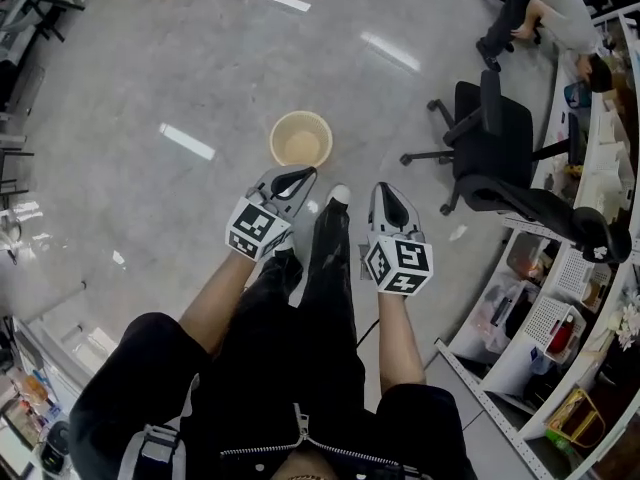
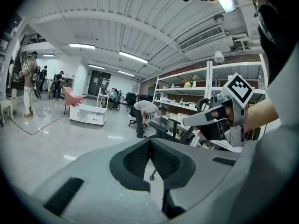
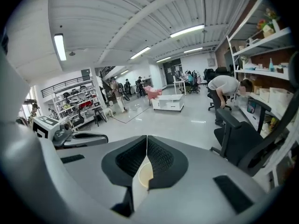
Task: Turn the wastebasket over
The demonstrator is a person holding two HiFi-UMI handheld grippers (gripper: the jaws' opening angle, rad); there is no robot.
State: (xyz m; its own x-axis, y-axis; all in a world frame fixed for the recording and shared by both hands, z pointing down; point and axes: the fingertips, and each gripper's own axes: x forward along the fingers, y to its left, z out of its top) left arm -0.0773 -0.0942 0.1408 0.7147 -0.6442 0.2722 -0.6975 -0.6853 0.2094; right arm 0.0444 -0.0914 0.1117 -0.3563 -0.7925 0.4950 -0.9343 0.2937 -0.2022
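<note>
An open workshop-lab hall: polished grey floor (image 3: 187,122), ribbed ceiling (image 3: 117,27) with strip lights (image 3: 60,46), black office chair (image 3: 238,143) and stocked metal shelving (image 3: 266,41) right of the right gripper (image 3: 146,141).

Bin mostly hidden
In the right gripper view the closed right tongs (image 3: 146,138) cover the bin (image 3: 145,175) but for 1 sliver.

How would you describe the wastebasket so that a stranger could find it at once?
Look at the wide, shiny grey floor in the head view. Left of the black office chair stands the wastebasket, upright, its mouth open upward. It is the only round, beige thing there.
</note>
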